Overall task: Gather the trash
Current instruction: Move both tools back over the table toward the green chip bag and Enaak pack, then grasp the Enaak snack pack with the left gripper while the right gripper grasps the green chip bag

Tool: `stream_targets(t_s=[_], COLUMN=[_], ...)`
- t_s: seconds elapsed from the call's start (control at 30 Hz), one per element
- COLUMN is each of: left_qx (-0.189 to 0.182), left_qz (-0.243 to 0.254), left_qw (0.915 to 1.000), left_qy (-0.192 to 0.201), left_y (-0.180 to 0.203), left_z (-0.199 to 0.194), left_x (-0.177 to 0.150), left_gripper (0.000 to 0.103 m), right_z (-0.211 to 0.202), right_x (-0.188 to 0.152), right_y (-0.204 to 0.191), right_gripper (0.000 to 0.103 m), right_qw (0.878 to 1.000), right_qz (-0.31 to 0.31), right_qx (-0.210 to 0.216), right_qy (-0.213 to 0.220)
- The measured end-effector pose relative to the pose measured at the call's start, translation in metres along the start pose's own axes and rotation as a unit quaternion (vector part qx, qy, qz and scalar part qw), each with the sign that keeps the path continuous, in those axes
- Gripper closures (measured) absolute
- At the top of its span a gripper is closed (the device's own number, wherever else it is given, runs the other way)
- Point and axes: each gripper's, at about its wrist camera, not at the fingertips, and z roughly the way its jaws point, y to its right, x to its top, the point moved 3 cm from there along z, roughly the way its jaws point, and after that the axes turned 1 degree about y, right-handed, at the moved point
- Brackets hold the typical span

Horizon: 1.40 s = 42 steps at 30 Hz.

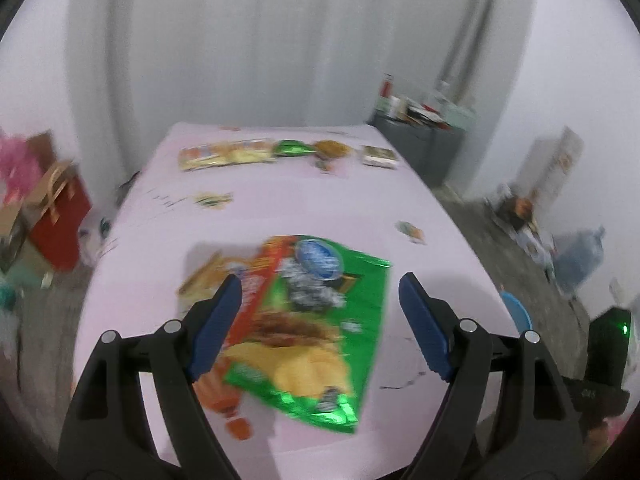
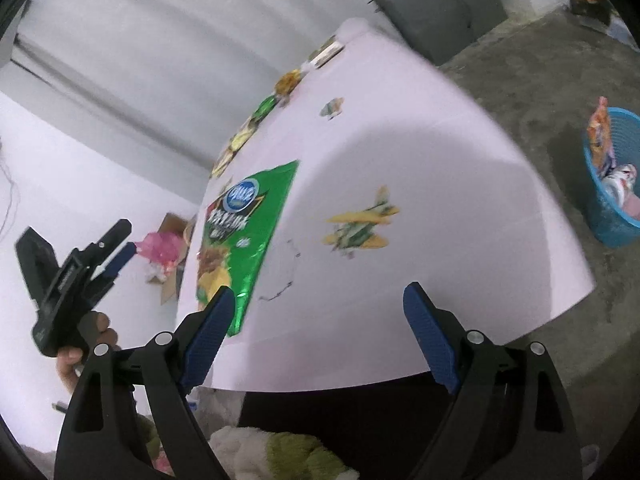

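Note:
A large green chip bag point(image 1: 316, 320) lies flat on the pink tablecloth point(image 1: 280, 208), partly over an orange wrapper point(image 1: 224, 396). My left gripper point(image 1: 320, 280) hovers above the bag, open, with nothing between its blue pads. In the right wrist view the same green chip bag point(image 2: 244, 232) sits left of a crumpled yellow-green wrapper point(image 2: 360, 228). My right gripper point(image 2: 318, 290) is open and empty over the table's near edge. A hand holds the left gripper point(image 2: 126, 238) up at the far left.
A blue basket point(image 2: 612, 200) with wrappers in it stands on the grey floor right of the table. Several more wrappers point(image 1: 228, 154) and a small box point(image 1: 378, 156) line the table's far end. Small scraps point(image 1: 410, 232) lie mid-table. A grey cabinet point(image 1: 424, 148) stands behind.

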Motion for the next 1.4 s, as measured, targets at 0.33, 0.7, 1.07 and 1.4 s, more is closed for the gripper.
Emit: stream_targets(t_s=[0.33,0.7,1.07,1.4], left_qx=[-0.001,0.035,0.012,-0.15], left_qz=[-0.07,-0.123,0.056,-0.016], left_qw=[0.9973,0.9907,0.9968,0.9806], left_qy=[-0.021,-0.047,-0.056,-0.126], left_y=[-0.066,-0.119,-0.047,-0.017], left_z=[0.027,0.093,0.101,0.097], left_x=[-0.023,-0.013,-0.036,-0.072], left_gripper=[0.031,0.047,0.061,0.071], right_z=[0.044,0.084,0.114,0.085], right_x=[-0.017,0.004,0.023,0.009], right_y=[-0.028,-0.046,-0.061,-0.041], right_gripper=[0.019,0.026,0.031,0.035], right_qw=[0.998,0.995,0.995,0.995], right_qz=[-0.003,0.017,0.018,0.032], right_qx=[0.023,0.025,0.024,0.039], right_qy=[-0.058,-0.091,-0.097,-0.089])
